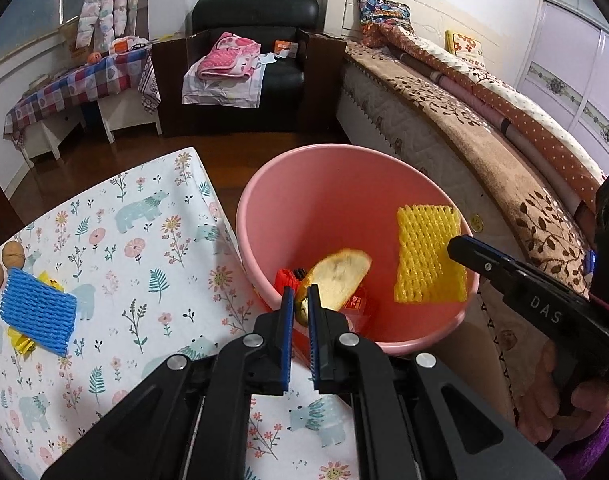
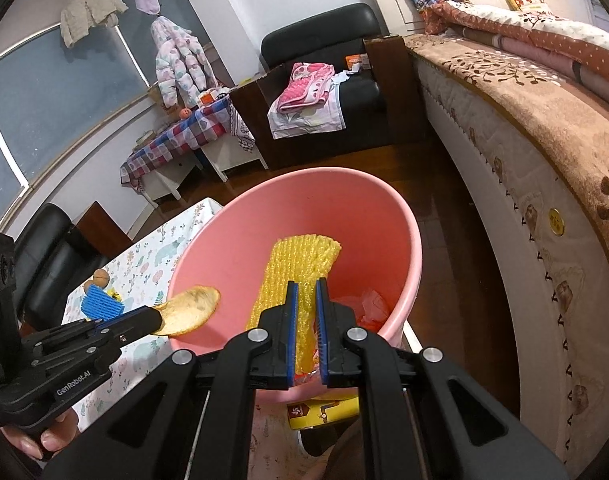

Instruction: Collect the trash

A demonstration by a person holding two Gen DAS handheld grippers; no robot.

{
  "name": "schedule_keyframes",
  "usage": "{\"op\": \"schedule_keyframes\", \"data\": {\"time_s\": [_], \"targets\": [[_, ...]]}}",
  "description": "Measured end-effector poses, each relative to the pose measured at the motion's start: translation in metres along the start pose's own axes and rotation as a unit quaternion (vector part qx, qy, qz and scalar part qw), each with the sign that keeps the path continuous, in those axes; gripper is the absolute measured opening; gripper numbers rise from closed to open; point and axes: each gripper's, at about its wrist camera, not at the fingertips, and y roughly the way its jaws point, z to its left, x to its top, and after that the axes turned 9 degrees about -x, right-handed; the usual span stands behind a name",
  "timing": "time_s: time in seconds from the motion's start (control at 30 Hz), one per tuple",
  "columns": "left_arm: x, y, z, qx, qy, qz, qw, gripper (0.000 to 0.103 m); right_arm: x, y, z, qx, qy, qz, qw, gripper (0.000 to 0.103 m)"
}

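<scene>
A pink bin (image 1: 260,200) stands beside the floral-cloth table (image 1: 116,240); red wrappers (image 1: 358,308) lie inside it. My left gripper (image 1: 300,300) is shut on a fruit peel (image 1: 340,276) and holds it over the bin's near rim; the peel also shows in the right wrist view (image 2: 188,310). My right gripper (image 2: 306,292) is shut on a yellow foam fruit net (image 2: 300,264) and holds it over the bin (image 2: 232,248); the net also shows in the left wrist view (image 1: 428,256). A blue foam net (image 1: 36,312), a yellow wrapper (image 1: 20,342) and two walnuts (image 1: 13,254) lie on the table.
A bed (image 1: 484,128) runs along the right, close to the bin. A black armchair (image 1: 256,60) with pink cloth stands at the back, with a checked-cloth bench (image 1: 76,84) to its left. A yellow box (image 2: 324,410) lies below the bin.
</scene>
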Motion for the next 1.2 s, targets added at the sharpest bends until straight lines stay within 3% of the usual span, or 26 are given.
{"op": "schedule_keyframes", "data": {"time_s": [0.1,0.17,0.23,0.37,0.5,1.2], "targets": [[0.001,-0.002,0.000,-0.005,-0.004,-0.004,1.0000,0.020,0.000,0.001,0.000,0.000,0.007,0.001,1.000,0.009],[0.001,-0.005,0.000,-0.004,-0.005,-0.010,0.9999,0.035,0.000,0.001,0.000,0.000,0.008,0.002,1.000,0.009],[0.002,-0.008,0.001,-0.006,-0.007,-0.014,0.9999,0.038,0.000,0.003,0.000,0.001,0.009,0.005,1.000,0.009],[0.001,-0.012,0.003,-0.008,-0.015,-0.018,0.9997,0.040,0.000,0.006,-0.001,0.002,0.015,0.016,1.000,0.012],[-0.001,-0.017,0.006,-0.006,-0.022,-0.020,0.9995,0.040,0.000,0.006,-0.003,0.008,0.024,0.021,0.999,0.026],[-0.020,-0.037,0.015,-0.004,-0.045,-0.032,0.9985,0.045,-0.008,-0.010,0.020,0.024,-0.006,0.018,1.000,0.026]]}}
